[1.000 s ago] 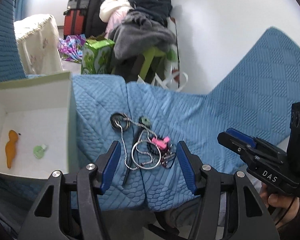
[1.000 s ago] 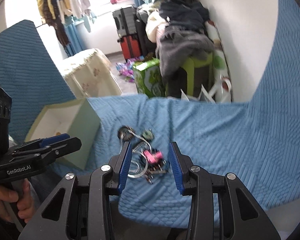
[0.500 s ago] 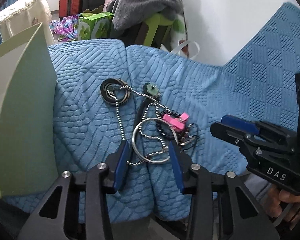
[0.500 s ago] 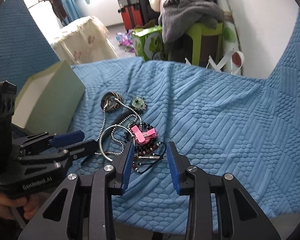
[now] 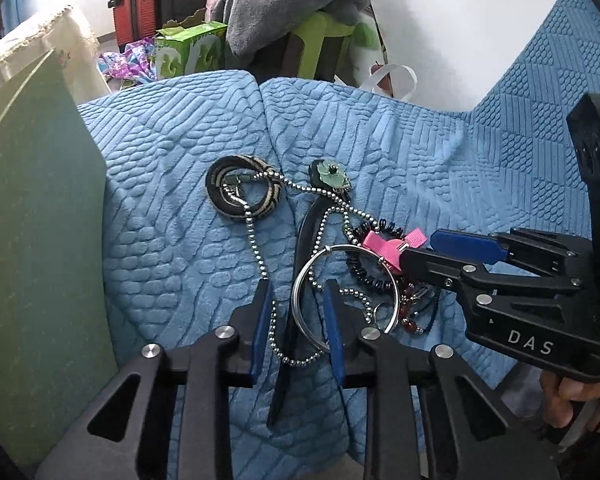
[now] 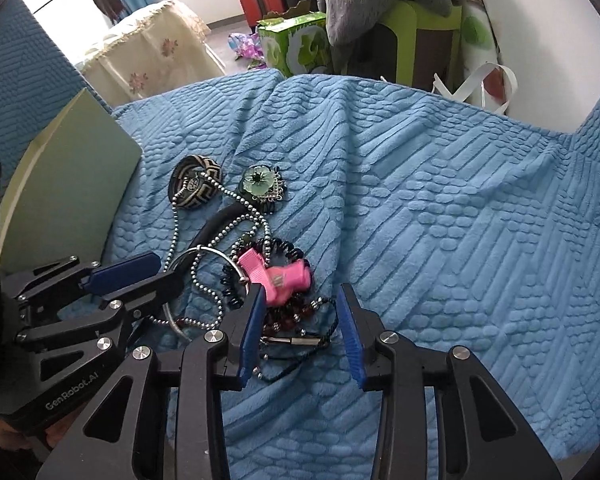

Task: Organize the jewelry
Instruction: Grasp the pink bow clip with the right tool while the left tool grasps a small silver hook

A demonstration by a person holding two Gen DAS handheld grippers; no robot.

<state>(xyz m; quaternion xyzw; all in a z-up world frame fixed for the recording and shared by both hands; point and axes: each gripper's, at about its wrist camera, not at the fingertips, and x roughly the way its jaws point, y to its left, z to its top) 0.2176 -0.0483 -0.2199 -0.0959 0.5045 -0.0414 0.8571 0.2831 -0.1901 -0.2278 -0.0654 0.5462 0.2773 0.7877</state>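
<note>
Since a second ago I have brought both tools down and forward onto the tangle of jewelry on the blue quilted cover [image 6: 440, 208]. My left gripper [image 5: 298, 312], which stood wide apart back then, has narrowed; its jaws now straddle the near arc of the silver bangle [image 5: 300, 300], the silver bead chain [image 5: 256, 248] and a black cord [image 5: 300, 248], but a gap shows beside each blue pad, so it is not clenched on anything yet. My right gripper [image 6: 300, 320] has kept its spread; released, it sits over the dark red bead bracelet [image 6: 288, 320], its left finger just beside the pink hair clip [image 6: 280, 276]. In the left wrist view that gripper [image 5: 440, 248] reaches in from the right, its tip at the pink hair clip [image 5: 388, 248].

The pale green box [image 5: 40, 220] has swung from showing its white inside to showing only its outer wall, which closes off my left side; in the right view the box [image 6: 72, 184] stands just left of the braided black-and-cream ring [image 6: 196, 188]. The green flower brooch [image 6: 260, 184] lies just right of that ring, the chain crossing both. To the right of the pile the cover runs bare up to its raised far edge. My two tools stand close together, nearly touching over the bangle.
</note>
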